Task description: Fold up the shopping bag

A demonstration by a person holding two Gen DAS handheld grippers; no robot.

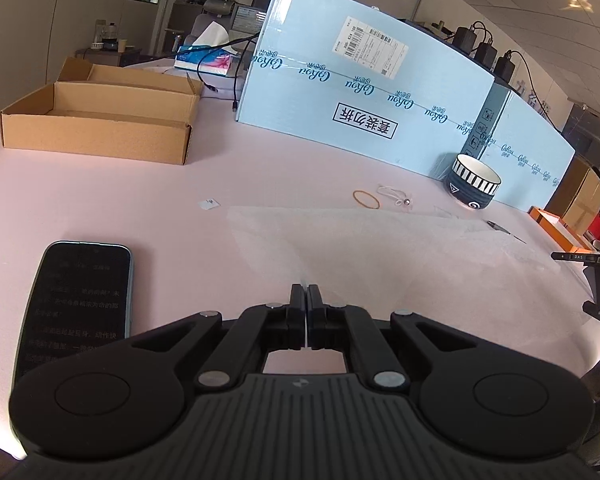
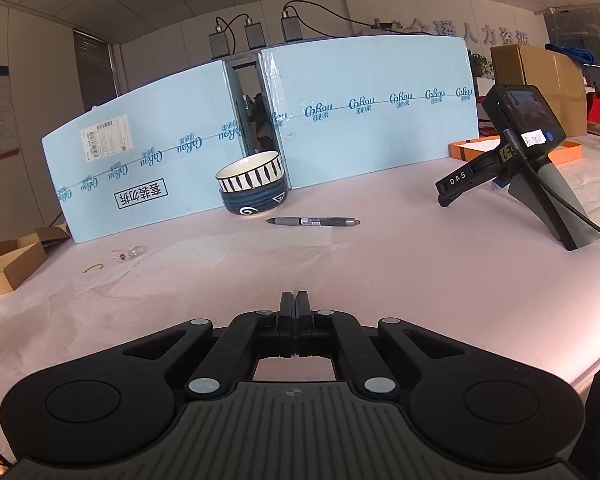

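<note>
Phone point(image 1: 76, 304) left view only; pen point(image 2: 314, 221) right

Gripper hardware, both units

Left gripper point(image 1: 305, 292) and right gripper point(image 2: 295, 299): matte black linkage arms, silver round pivot screws, ribbed grey housing with a small round emblem are noted.

The near edge of the thin, translucent white plastic shopping bag point(image 1: 380, 256) is hidden behind the black left gripper point(image 1: 305, 294), so what is pinched there can barely be made out. In the right wrist view, the bag's left part is cut off by the picture's edge. The lower end of the dark-screened smartphone point(image 1: 76, 304) is covered by the gripper body, and its dim text is too faint to be read. The small white printed shipping label point(image 1: 370, 46) cannot be read.
</note>
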